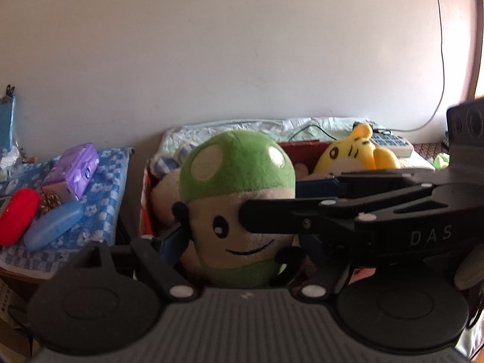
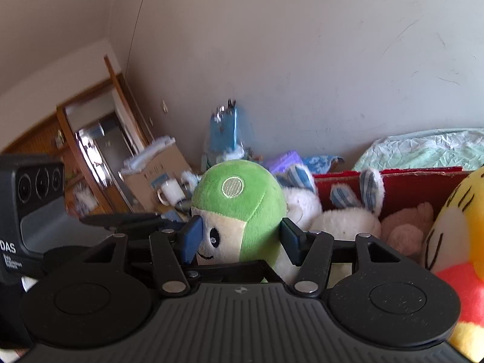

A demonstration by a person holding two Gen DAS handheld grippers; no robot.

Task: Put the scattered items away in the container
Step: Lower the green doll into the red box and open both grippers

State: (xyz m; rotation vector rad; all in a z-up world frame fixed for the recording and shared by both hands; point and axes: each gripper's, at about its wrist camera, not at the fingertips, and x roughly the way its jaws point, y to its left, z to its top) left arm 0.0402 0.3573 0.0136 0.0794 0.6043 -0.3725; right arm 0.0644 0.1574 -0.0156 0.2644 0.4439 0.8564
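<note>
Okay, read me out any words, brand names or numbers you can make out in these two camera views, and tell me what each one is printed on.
"DAS": on the black body of the right gripper, seen from the left wrist view.
"DAS": on the body of the left gripper, at the right wrist view's left edge; the small lines beneath are too small to read.
Print on the cardboard box: blurred, unreadable.
Keys of the remote control: too small to read.

Plush toys: four total — one green mushroom plush [image 1: 239, 181], one yellow tiger plush [image 1: 357, 154], one white plush with striped ears [image 2: 341, 217], one pinkish-brown plush [image 2: 408, 230]. One red box [image 2: 417, 181]. On the blue checked cloth [image 1: 103, 193]: one purple pack [image 1: 72, 169], one red case [image 1: 18, 214], one blue case [image 1: 54, 224]. One remote [image 1: 390, 145].
</note>
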